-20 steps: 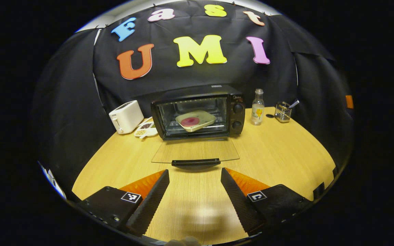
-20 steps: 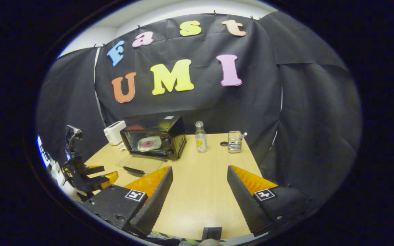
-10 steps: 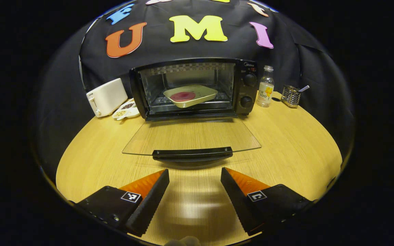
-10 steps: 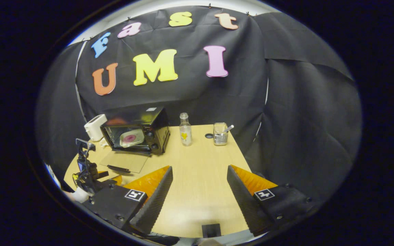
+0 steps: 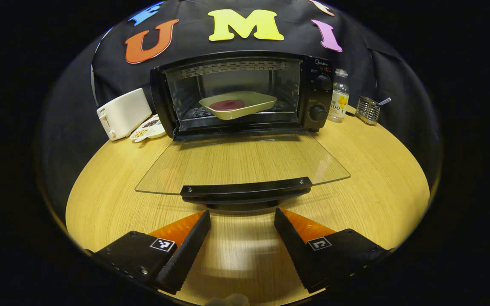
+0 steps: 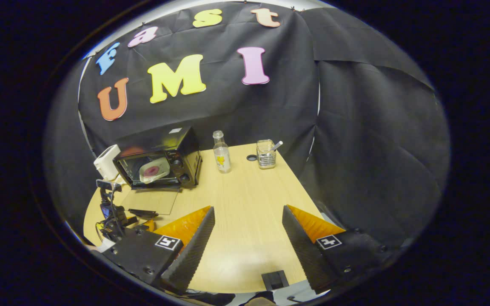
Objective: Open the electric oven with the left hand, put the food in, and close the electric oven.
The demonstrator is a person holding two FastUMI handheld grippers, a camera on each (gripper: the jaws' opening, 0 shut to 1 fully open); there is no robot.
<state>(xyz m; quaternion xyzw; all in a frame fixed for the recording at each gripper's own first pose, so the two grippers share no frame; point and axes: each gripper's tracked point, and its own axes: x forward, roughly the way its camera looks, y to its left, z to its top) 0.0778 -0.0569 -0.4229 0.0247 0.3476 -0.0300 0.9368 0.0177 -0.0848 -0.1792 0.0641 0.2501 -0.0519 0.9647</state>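
White toaster (image 5: 123,113), small dish of seeds (image 5: 147,128), clear bottle (image 5: 339,97), wire cup holder (image 5: 368,110), wooden table (image 5: 377,170)

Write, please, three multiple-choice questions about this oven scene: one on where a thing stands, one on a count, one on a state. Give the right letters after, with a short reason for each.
1. Where does the white toaster stand, seen in the left gripper view?
A. left of the electric oven
B. on top of the oven
C. beside the wire cutlery holder

2. How many round knobs does the oven's control panel show?
A. one
B. two
C. four

3. In what state is the oven's glass door?
A. shut
B. folded down flat, open
C. taken off

Answers:
1. A: the toaster sits just left of the oven, with a small dish of grains between them.
2. B: an upper knob and a lower knob.
3. B: the door lies level over the table, its handle just ahead of the open left claw, and the tray of food rests on the rack inside.
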